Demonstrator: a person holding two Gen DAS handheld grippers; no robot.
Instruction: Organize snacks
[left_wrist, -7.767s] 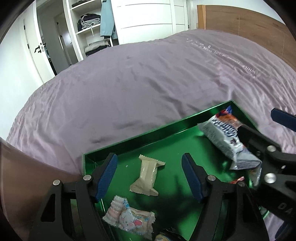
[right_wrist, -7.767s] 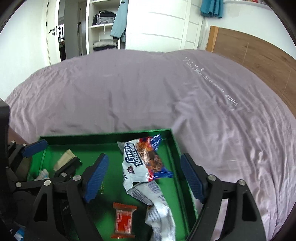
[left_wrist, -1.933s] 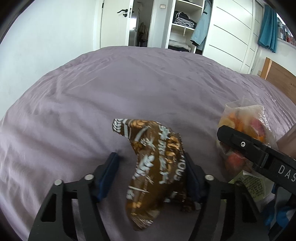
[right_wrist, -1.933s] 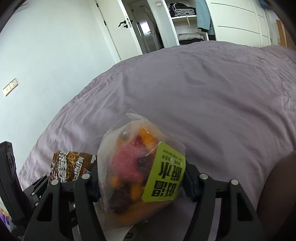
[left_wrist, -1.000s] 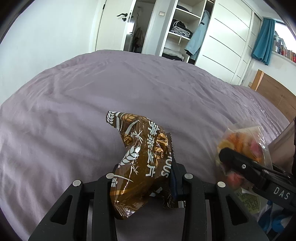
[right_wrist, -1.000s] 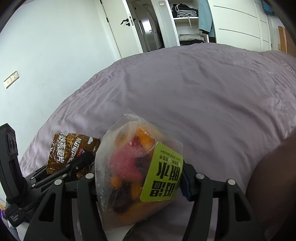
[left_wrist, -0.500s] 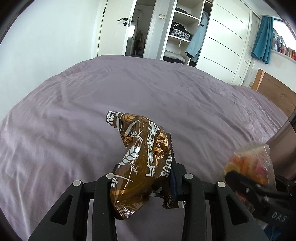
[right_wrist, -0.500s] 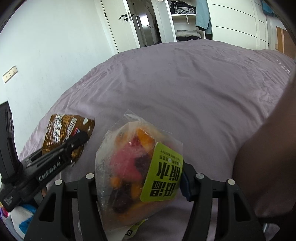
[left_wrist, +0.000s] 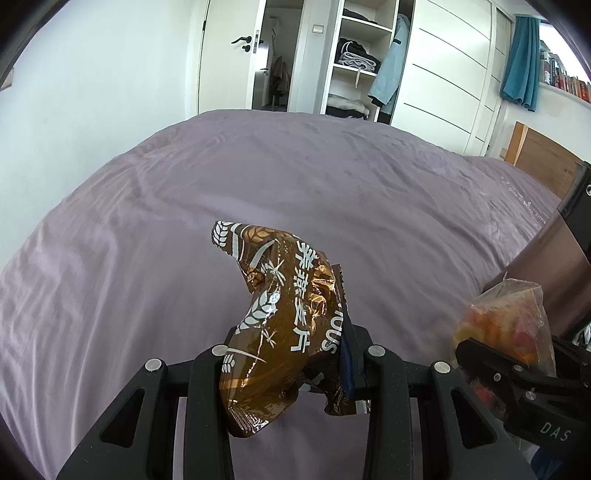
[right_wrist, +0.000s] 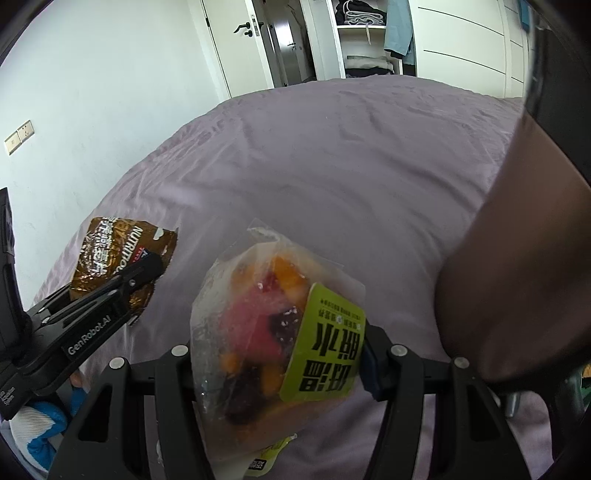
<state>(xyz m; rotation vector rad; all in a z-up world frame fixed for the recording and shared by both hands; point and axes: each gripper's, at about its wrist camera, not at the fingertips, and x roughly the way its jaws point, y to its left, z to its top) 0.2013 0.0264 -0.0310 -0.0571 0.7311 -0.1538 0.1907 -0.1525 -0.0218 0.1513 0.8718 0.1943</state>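
Your left gripper (left_wrist: 284, 363) is clenched on the brown packet (left_wrist: 284, 314), its fingers nearly together with the foil crumpled between them. The packet stands up out of the grip, its top curling toward the left, and hangs clear above the purple bedspread (left_wrist: 184, 221). From the right wrist view the same packet (right_wrist: 114, 258) shows at the left, pinched in the left gripper's (right_wrist: 147, 269) black fingertips.

Your right gripper (right_wrist: 277, 360) is grasping the clear fruit bag (right_wrist: 273, 332), jaws set wide around its bulk. A green label (right_wrist: 328, 350) with black print wraps the bag's right side, and orange, pink and dark pieces show through the plastic. The bag is lifted off the bed too. In the left wrist view it (left_wrist: 506, 321) sits at the far right, beside a forearm (left_wrist: 557, 258).

Behind the bed, a white door (left_wrist: 225, 55) and an open wardrobe (left_wrist: 358, 62) with folded clothes.
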